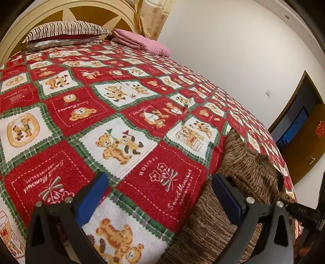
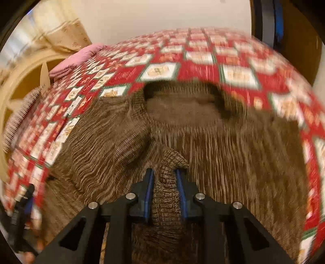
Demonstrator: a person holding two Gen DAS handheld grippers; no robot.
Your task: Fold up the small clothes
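**Right gripper clamped on a fold of the brown sweater, left gripper apart above the bedspread**

While the right gripper [image 2: 165,189] sits at the lower middle of its blurred view, its two blue-padded fingers [image 2: 150,188] are pressed together on a raised fold of the brown knitted sweater [image 2: 233,146]. This sweater lies spread on the red and green bedspread [image 2: 199,67], with its neck opening toward the upper middle of the frame. One part of it is folded over at the left.

In the left wrist view, the left gripper [image 1: 160,195] has its fingers wide apart and nothing is between them. Below it is the bedspread with bear pictures. The sweater [image 1: 243,162] is at the lower right of the frame, just behind the right finger. Farther away, at the upper left, a striped pillow [image 1: 67,30] and a pink folded cloth [image 1: 142,40] lie by the headboard [image 1: 40,12].
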